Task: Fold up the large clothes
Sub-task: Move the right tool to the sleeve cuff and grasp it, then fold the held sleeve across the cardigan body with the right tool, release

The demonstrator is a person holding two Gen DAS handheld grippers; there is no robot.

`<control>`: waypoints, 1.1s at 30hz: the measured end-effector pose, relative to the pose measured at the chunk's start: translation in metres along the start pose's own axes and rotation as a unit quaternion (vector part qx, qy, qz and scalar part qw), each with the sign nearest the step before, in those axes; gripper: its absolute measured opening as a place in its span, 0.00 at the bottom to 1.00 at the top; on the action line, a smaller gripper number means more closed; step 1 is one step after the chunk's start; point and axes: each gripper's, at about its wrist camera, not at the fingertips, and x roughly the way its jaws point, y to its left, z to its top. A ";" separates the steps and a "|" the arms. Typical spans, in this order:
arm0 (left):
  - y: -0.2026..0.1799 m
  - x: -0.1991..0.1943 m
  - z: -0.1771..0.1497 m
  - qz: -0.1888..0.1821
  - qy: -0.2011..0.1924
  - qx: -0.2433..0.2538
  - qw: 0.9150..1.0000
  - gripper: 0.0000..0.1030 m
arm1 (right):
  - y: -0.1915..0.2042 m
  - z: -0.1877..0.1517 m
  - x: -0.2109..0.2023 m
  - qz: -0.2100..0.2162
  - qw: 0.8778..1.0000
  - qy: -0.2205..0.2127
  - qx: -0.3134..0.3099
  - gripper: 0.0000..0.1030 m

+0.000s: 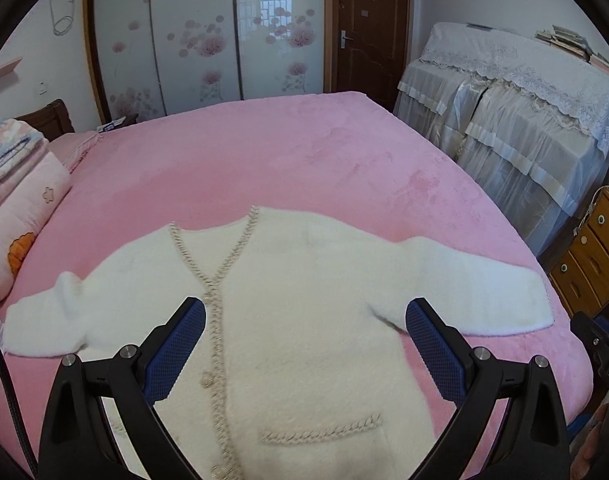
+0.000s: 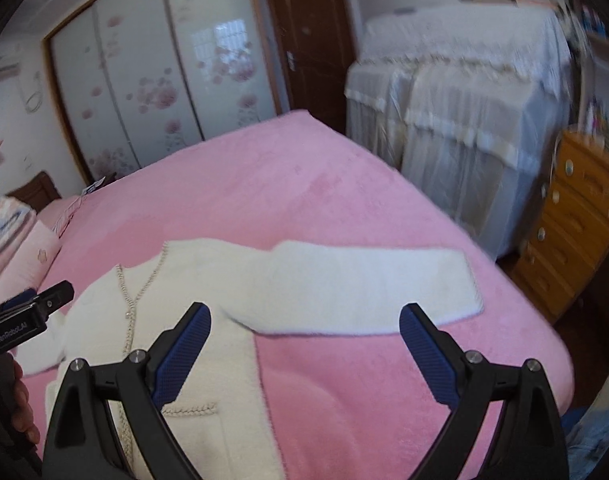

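A white fluffy cardigan (image 1: 304,300) with beige braided trim lies flat, front up, on the pink bed (image 1: 264,152), both sleeves spread out sideways. My left gripper (image 1: 304,316) is open and empty, hovering over the cardigan's chest. My right gripper (image 2: 304,320) is open and empty, above the cardigan (image 2: 232,280) where its right sleeve (image 2: 384,284) joins the body. The left gripper's body also shows at the left edge of the right wrist view (image 2: 28,316).
Folded quilts and a pink pillow (image 1: 20,208) are stacked at the bed's left. Lace-covered furniture (image 1: 516,120) and a wooden drawer chest (image 1: 592,252) stand to the right. Sliding wardrobe doors (image 1: 208,36) and a brown door (image 1: 368,28) are behind.
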 end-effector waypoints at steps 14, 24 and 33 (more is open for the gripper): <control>-0.056 0.124 -0.031 -0.059 0.075 -0.005 0.995 0.97 | -0.149 -0.045 0.133 -0.029 0.964 0.100 0.245 0.90; -0.075 0.139 -0.041 -0.117 0.089 0.007 0.989 0.97 | -0.186 -0.055 0.178 -0.026 0.940 0.088 0.328 0.73; -0.038 0.124 -0.039 -0.065 0.083 0.009 0.994 0.94 | -0.152 -0.021 0.161 -0.048 0.970 0.006 0.237 0.08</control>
